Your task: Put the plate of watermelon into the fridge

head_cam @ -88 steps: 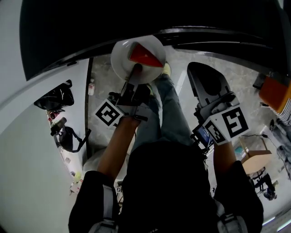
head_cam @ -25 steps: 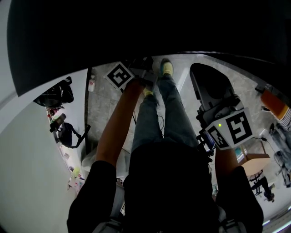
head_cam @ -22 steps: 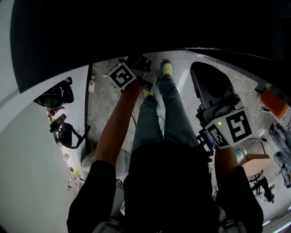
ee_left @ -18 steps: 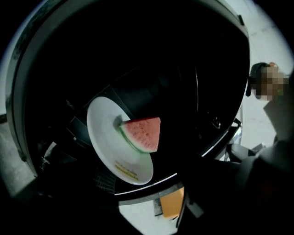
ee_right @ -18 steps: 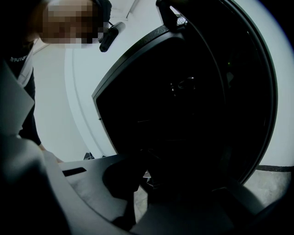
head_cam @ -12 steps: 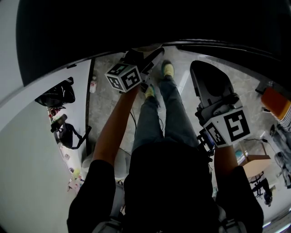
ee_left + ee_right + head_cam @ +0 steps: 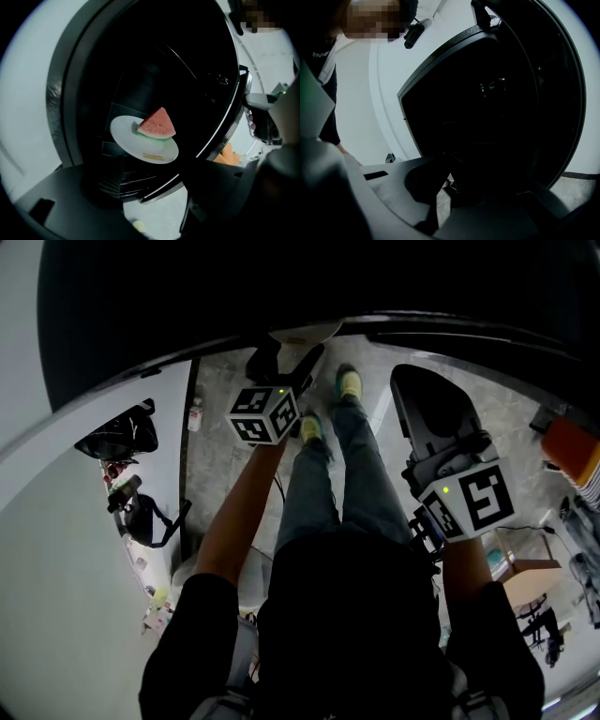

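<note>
A white plate [image 7: 140,146] with a red watermelon wedge [image 7: 157,125] lies on a shelf inside the dark fridge [image 7: 140,70]. In the head view only the plate's rim [image 7: 305,332] shows under the black fridge [image 7: 281,287]. My left gripper [image 7: 150,206] is a short way in front of the plate; its jaws have just been opening and now stand wide with nothing between them. In the head view this left gripper [image 7: 286,360] points at the plate's edge. My right gripper [image 7: 433,413] hangs at the right, apart from the plate, its fingers [image 7: 424,183] together and holding nothing.
The person's legs and a yellow shoe [image 7: 348,382] stand on the grey floor just below the fridge. A white surface at the left carries a black bag [image 7: 117,439] and a small bottle [image 7: 194,414]. A wooden box [image 7: 525,568] sits at the far right.
The left gripper held the plate earlier, reached into the fridge, then drew back and rolled. The plate now rests on the shelf, free of the jaws. The right gripper stayed put.
</note>
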Demonstrator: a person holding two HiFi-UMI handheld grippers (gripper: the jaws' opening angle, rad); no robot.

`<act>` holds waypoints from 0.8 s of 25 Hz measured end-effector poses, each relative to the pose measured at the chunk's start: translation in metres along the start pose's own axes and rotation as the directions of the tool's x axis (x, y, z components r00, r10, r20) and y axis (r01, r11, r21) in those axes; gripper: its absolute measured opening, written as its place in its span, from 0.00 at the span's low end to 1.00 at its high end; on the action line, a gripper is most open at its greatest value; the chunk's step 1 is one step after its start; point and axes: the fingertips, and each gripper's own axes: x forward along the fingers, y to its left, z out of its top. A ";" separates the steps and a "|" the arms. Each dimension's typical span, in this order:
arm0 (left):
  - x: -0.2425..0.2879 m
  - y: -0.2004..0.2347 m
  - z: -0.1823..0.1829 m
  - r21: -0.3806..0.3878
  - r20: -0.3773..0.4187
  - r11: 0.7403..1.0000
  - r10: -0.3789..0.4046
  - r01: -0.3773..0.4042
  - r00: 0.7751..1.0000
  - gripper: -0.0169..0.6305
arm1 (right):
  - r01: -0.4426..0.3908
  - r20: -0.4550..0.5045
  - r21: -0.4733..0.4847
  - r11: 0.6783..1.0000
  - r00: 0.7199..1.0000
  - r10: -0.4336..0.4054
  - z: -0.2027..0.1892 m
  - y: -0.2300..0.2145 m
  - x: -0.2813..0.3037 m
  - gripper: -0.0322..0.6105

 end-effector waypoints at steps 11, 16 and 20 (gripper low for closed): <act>-0.010 0.008 0.006 0.010 0.029 0.993 0.121 -0.121 0.992 0.32 | 0.014 -0.005 -0.012 1.000 1.000 -0.014 -0.002 0.000 -0.003 0.06; 0.004 0.020 0.033 0.051 0.033 0.972 0.227 -0.228 0.973 0.04 | 0.017 -0.006 -0.020 1.000 1.000 -0.017 0.000 0.002 -0.001 0.06; 0.014 0.023 0.043 0.032 0.019 0.969 0.243 -0.243 0.970 0.04 | 0.021 -0.008 -0.039 0.999 1.000 -0.021 0.001 0.005 -0.002 0.06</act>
